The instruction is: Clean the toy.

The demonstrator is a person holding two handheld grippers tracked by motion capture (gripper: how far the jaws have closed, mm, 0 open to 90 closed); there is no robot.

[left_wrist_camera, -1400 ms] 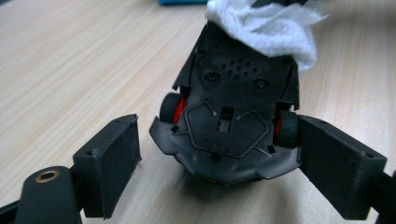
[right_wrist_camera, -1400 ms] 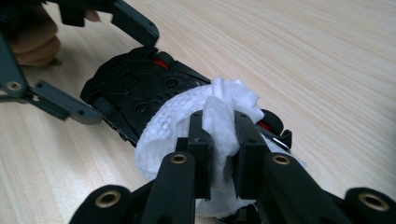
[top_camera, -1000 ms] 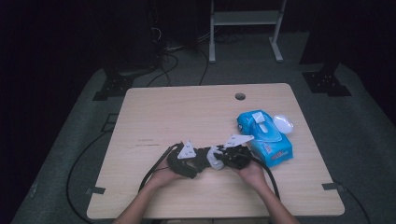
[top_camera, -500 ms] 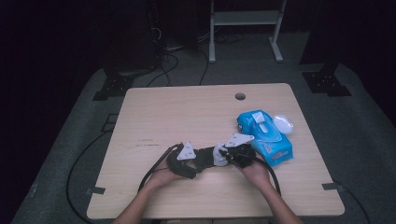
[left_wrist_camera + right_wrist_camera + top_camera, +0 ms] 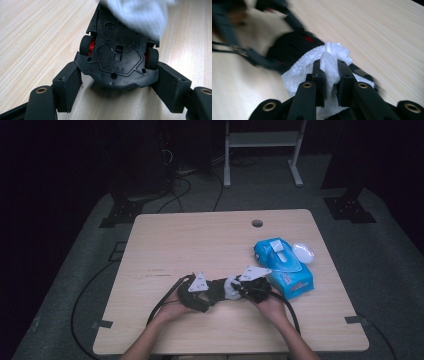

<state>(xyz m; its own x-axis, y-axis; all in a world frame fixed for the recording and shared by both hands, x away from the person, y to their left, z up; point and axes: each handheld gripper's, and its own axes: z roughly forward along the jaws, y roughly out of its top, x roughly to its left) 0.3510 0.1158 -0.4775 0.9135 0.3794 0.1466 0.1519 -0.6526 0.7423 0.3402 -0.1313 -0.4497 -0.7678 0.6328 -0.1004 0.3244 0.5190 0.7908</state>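
A black toy car (image 5: pixel 117 60) with red wheel hubs is held underside-up, and my left gripper (image 5: pixel 117 85) is shut on its two sides just above the table. A white wet wipe (image 5: pixel 329 65) is pinched between the jaws of my right gripper (image 5: pixel 329 71), which is shut on it. The wipe (image 5: pixel 137 15) lies pressed on the far end of the car's underside. In the high view both grippers meet near the front middle of the table, the left gripper (image 5: pixel 212 292) on the left and the right gripper (image 5: pixel 240 287) with the wipe (image 5: pixel 231 287) beside it.
A blue pack of wet wipes (image 5: pixel 282 267) lies right of my right gripper, with a small white lid or cap (image 5: pixel 303 252) beyond it. The wooden table (image 5: pixel 200 240) has a cable hole (image 5: pixel 257 223) at the back. Cables (image 5: pixel 165 300) trail off the front left.
The right gripper with the wipe has shifted slightly along the car. The left gripper and the car have kept still.
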